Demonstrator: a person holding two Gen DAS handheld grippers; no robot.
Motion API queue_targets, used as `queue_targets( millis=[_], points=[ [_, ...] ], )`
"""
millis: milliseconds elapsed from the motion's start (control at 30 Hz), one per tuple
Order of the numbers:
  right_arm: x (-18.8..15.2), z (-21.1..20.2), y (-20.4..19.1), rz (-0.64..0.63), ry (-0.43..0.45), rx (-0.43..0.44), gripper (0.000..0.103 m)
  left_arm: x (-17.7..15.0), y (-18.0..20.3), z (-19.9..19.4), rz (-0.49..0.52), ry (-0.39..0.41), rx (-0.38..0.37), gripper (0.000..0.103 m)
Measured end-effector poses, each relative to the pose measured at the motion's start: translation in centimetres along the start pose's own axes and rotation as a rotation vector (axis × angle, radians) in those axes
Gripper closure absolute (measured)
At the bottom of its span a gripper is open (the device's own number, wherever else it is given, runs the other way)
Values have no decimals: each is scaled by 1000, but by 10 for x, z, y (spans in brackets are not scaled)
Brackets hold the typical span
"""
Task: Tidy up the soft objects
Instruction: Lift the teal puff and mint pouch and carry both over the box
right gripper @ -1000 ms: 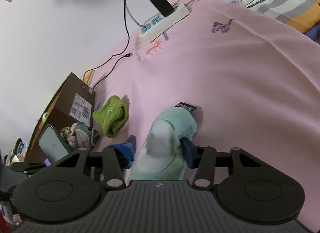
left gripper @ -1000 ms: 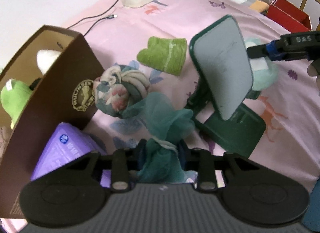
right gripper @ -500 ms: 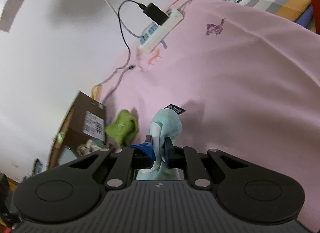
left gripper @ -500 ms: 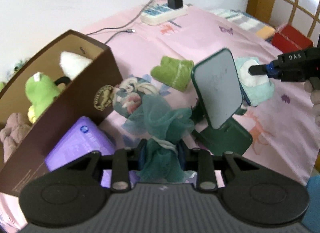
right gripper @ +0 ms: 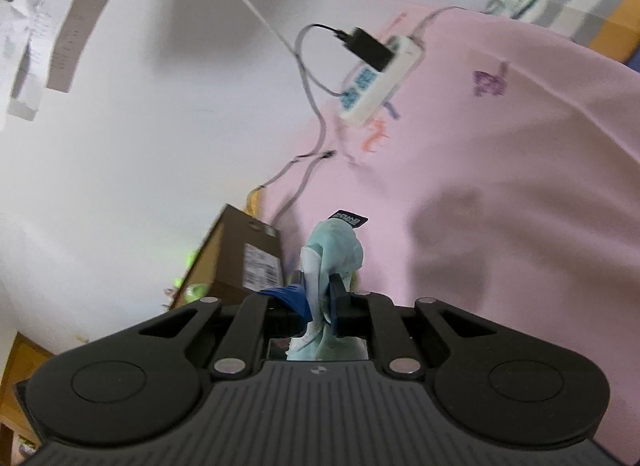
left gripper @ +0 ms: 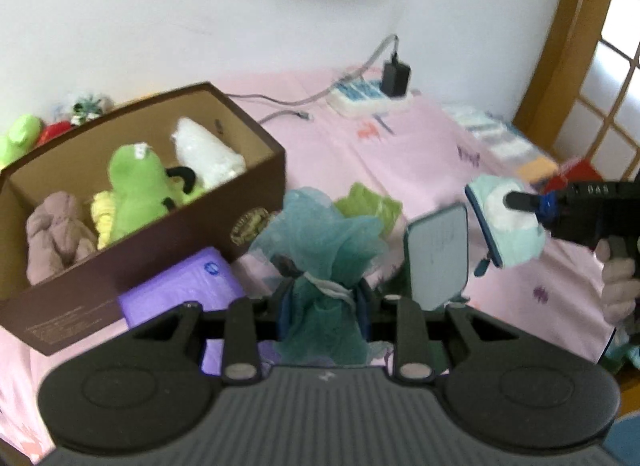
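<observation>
Above pink bedding (left gripper: 400, 153), left gripper (left gripper: 323, 302) clamps teal mesh pouf (left gripper: 320, 242); right gripper (right gripper: 320, 298) pinches mint plush (right gripper: 336, 246).

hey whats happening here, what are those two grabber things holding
A person is tidying soft things on a pink bedsheet with two handheld grippers. The left gripper is shut on a teal mesh bath pouf, held up off the sheet near the open brown cardboard box. The right gripper is shut on a mint-green plush pouch, also lifted. The box already holds a green frog plush, a white plush and a mauve soft toy. Neither held item is in the box yet.
</observation>
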State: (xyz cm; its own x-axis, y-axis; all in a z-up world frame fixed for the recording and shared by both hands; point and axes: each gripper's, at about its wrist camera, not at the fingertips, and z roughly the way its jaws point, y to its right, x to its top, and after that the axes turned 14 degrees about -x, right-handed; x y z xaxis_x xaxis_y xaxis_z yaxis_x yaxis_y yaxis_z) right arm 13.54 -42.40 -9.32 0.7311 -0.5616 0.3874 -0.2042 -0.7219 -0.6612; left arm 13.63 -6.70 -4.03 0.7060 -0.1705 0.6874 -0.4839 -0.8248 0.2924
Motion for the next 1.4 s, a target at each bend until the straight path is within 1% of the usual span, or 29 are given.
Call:
queue_targets(
  millis=[100,200,333,600,767,833,967,1100,1233,1400],
  points=[
    [4,-4,-17,-14,10,31,103,4,-7,-14,-32,50,-8,73],
    [7,-7,-38,-32,25,60,103,7,-14,-31,-40,96,-16,73],
    [7,-8,-72,-56,33,105,103,13,-35,-54,-57,153,-22,73],
    [7,13,-153,-181,31,159,103,24,-86,-84,-86,216,-3,73],
    [7,32,-197,-257,21,173,103,35,-119,-92,-120,248,12,73],
    [7,43,-215,-288,18,168,103,40,-133,-93,-139,256,12,73],
    [6,67,-245,-332,4,160,103,50,-153,-91,-151,261,37,73],
    [3,95,-269,-409,10,120,103,57,-173,-84,-175,252,49,73],
    [5,121,-285,-473,14,64,103,60,-185,-71,-186,222,81,73],
    [1,152,-294,-541,0,-3,103,59,-202,-57,-237,203,92,73]
  ],
)
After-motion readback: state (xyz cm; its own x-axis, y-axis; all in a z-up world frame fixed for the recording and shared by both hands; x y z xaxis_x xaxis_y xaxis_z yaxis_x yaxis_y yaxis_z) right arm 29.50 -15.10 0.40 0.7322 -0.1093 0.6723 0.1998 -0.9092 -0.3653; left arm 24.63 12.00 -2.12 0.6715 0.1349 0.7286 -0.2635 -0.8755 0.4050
